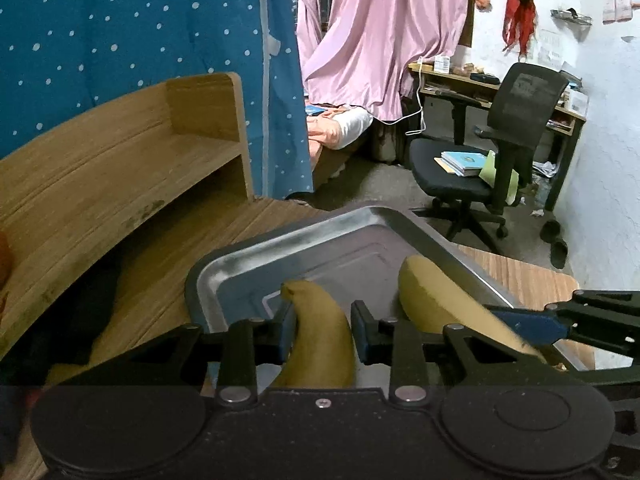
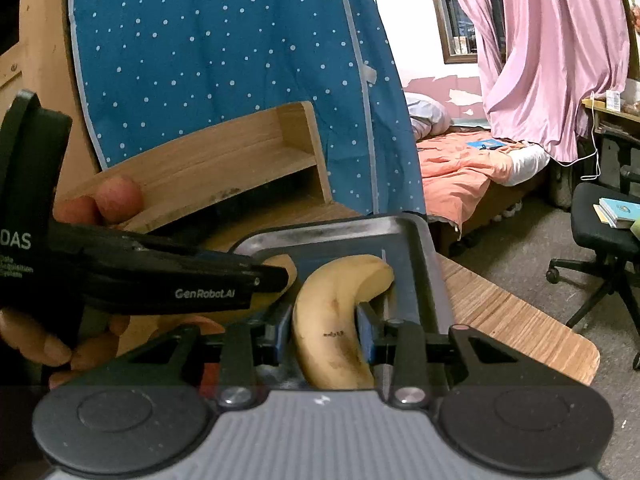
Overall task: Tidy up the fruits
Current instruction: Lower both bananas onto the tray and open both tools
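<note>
A steel tray (image 1: 288, 236) lies on the wooden desk. My left gripper (image 1: 322, 330) is shut on a yellow banana (image 1: 320, 344), its blue pads pressing both sides, low over the tray's near end. To its right a second banana (image 1: 428, 296) slants over the tray, held by my right gripper (image 1: 524, 326). In the right wrist view that gripper (image 2: 323, 330) is shut on the curved, speckled banana (image 2: 332, 320) above the tray (image 2: 424, 264). My left gripper (image 2: 268, 280) reaches in from the left there, its banana's tip (image 2: 286, 266) showing behind it, with a person's hand (image 2: 116, 200) on it.
A low wooden shelf (image 1: 160, 148) stands on the desk behind the tray, backed by a blue dotted fabric cover (image 2: 220, 60). The desk's edge (image 2: 520, 332) runs just right of the tray. Beyond are an office chair (image 1: 480, 168) and a bed (image 2: 460, 168).
</note>
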Available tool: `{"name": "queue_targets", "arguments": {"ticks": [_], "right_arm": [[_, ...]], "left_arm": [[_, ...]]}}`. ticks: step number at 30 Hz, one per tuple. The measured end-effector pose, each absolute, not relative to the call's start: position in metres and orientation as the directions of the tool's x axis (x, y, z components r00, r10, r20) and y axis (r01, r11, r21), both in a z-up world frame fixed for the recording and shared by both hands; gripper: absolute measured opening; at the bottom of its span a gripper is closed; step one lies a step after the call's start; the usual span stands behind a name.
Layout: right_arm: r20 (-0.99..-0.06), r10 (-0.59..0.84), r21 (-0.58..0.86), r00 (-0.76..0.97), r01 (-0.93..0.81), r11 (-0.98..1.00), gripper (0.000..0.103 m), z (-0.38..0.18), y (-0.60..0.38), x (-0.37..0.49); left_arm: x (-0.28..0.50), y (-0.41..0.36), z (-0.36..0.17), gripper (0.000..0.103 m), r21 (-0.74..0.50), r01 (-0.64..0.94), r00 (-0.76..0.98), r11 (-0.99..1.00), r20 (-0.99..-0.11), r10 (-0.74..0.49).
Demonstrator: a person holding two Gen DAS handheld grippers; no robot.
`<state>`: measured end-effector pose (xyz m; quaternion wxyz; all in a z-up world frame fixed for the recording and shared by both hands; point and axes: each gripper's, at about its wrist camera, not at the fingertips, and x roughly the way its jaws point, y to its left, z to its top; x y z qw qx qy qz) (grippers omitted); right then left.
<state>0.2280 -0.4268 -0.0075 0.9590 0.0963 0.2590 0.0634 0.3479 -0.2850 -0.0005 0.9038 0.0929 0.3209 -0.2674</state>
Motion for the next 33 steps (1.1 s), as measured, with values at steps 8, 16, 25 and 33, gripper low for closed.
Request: {"name": "queue_targets", "arguments": {"ticks": [8,16,25,33], "right_arm": [[-0.475,0.160,0.202,0.866,-0.069,0.977,0.045,-0.007,-0.423,0.227],[-0.453,0.124,0.181,0.883,-0.045,0.982,0.061,-0.001,-0.417,0.209],[-0.400,0.076,0.153,0.913,-0.015,0.988,0.088,0.019,-0.407,0.172],[-0.377,0.048,0.142,0.925,0.006,0.990,0.103,0.030,-0.388,0.131]], "left_arm": [[0.343,-0.279,0.003,0.047,0.002,0.528,0.667,0.849,-0.620,-0.413],[0.325,-0.258,0.020,0.080,-0.008,0.498,0.705,0.867,-0.578,-0.410],[0.289,-0.226,0.040,0.100,-0.034,0.476,0.738,0.879,-0.528,-0.420],[0.247,-0.188,0.051,0.102,-0.056,0.456,0.759,0.888,-0.497,-0.421]]}}
